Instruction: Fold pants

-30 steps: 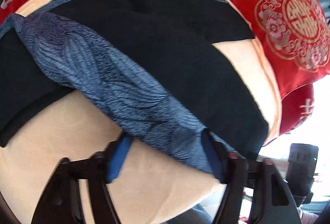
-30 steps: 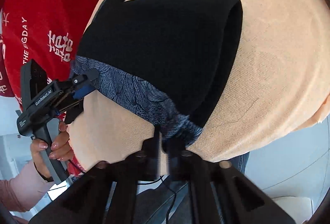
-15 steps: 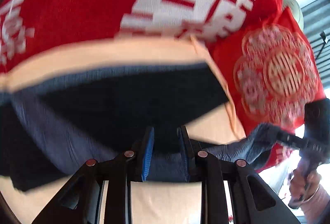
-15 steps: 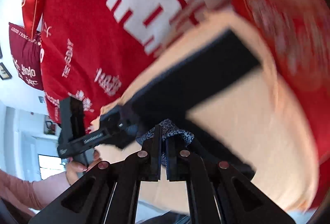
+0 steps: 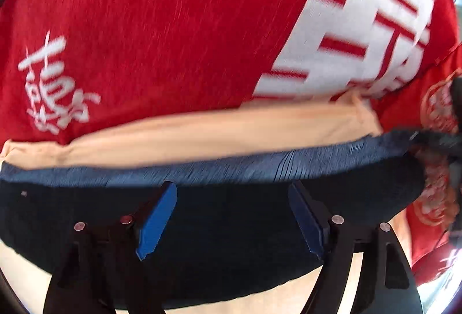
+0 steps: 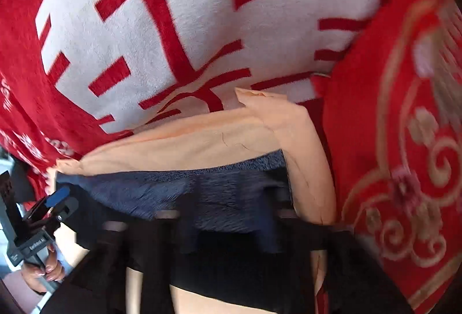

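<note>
Dark fabric fills both views: the pants [image 5: 219, 227], waistband [image 5: 202, 169] folded to the far edge, lie on the peach cushion [image 5: 202, 132] against the red pillow [image 5: 144, 25]; my left gripper [image 5: 231, 215] hangs over them, fingers spread wide, holding nothing; my right gripper [image 6: 228, 224] is blurred, its fingers apart over the waistband.

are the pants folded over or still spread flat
Folded over: the blue patterned waistband lies along the far edge atop the black pants on the peach cushion. The left gripper is open.
</note>
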### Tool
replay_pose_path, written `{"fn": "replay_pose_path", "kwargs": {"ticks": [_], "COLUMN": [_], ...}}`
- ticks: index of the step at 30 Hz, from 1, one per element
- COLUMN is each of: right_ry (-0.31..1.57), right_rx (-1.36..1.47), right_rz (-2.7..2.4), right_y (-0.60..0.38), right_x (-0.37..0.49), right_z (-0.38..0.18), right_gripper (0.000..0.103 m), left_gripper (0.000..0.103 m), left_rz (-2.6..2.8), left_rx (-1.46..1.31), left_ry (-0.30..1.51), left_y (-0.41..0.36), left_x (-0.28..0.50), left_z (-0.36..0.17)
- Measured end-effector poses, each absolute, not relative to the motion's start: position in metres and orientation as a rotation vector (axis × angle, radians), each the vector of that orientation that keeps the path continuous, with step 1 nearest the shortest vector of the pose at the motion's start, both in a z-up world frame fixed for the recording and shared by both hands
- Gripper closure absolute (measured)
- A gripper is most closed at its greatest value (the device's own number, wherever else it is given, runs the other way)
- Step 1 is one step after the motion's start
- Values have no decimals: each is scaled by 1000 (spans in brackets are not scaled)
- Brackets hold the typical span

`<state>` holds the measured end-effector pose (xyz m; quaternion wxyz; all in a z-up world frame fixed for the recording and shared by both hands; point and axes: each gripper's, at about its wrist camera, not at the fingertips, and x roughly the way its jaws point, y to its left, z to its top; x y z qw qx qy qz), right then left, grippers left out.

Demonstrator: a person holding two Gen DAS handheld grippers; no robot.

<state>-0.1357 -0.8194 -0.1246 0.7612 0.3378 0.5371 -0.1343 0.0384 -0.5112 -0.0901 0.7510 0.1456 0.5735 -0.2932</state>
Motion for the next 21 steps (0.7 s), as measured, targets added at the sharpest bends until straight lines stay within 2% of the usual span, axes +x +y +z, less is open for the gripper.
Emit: {"fn": "replay_pose_path", "kwargs": {"ticks": [4,7,14,17,20,21], "right_ry": [1119,1049,1135,1127,1211,1266], "right_rx": [672,761,836,822,710,650], "right_rz": [-327,-322,-367,-358,-347,-364], "right_y": [-805,-796,-786,-788,-788,-788], "right_x": [-138,-166,-202,-192,-165,-158], "right_z": [-102,-90,-124,-130,-153,-167], "right_gripper": [37,37,37,55,57,60], "left_gripper": [23,23,23,23,13,9], "left_rz": [-602,-582,-543,-534,-514,-506], "left_rx": [395,411,434,456,463,449], "left_ry": [1287,1312,1342,1330,1340,1347], "left_y": [-503,-502,-504,-509,-512,-510], "left_x": [28,27,24,28,36,39], "left_z": [-109,-120,-144,-149,-166,-169]}}
